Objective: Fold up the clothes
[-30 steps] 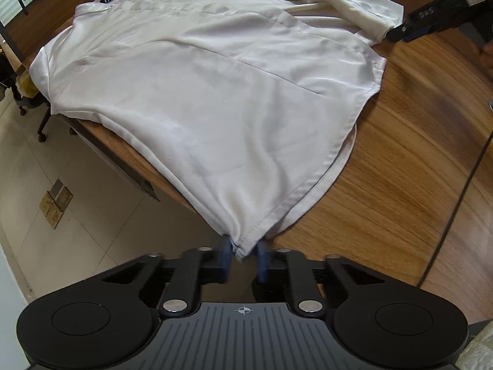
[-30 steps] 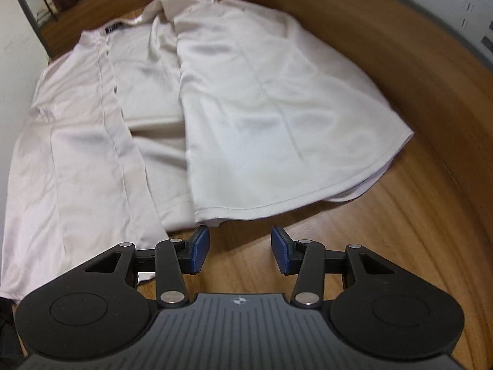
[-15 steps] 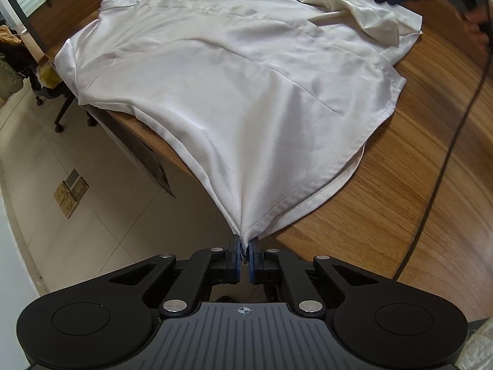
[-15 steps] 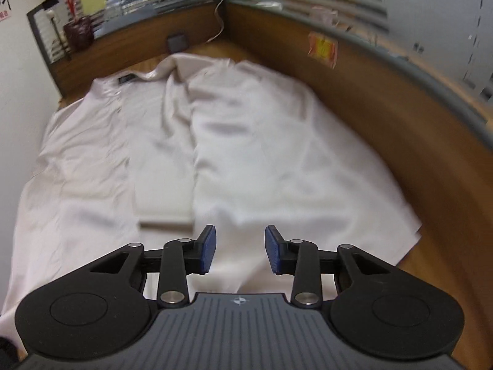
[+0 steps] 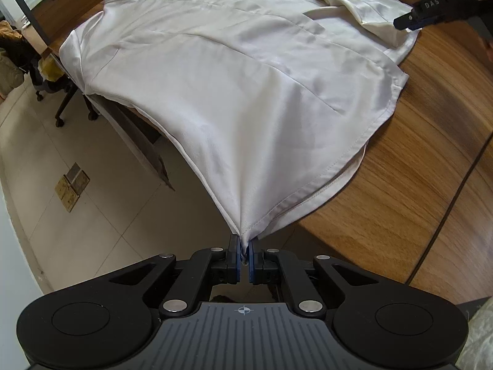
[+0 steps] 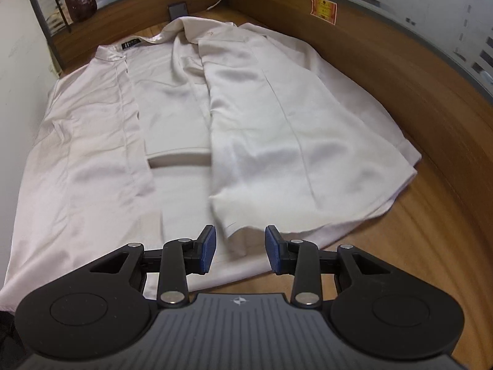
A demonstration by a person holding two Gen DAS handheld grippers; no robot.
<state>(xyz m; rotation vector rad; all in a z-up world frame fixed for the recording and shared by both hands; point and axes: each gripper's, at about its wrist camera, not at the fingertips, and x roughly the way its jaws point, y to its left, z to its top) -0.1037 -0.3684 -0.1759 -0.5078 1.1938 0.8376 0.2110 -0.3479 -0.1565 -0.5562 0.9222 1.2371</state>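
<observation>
A cream satin shirt [image 5: 234,71] lies spread open on the wooden desk [image 5: 409,166], collar at the far end. My left gripper [image 5: 243,254] is shut on the shirt's near hem corner, which is pulled off the desk's edge into a taut point. In the right wrist view the same shirt [image 6: 271,117] shows both front panels laid open over the back. My right gripper [image 6: 240,248] hovers open over the hem of the right front panel, nothing between its pads. The right gripper also appears as a black tip [image 5: 431,15] at the far right of the left wrist view.
The desk edge [image 5: 129,132] drops to a tiled floor [image 5: 61,141] on the left, where a wheeled chair [image 5: 46,71] stands. A black cable [image 5: 456,197] crosses the desk at right. A wooden partition [image 6: 369,46] bounds the desk, with a dark jar [image 6: 80,3] and a phone [image 6: 178,9] at the back.
My left gripper closed on the hem corner and drew it back off the desk edge, stretching the cloth. My right gripper rose, then came down over the right panel's hem, still open.
</observation>
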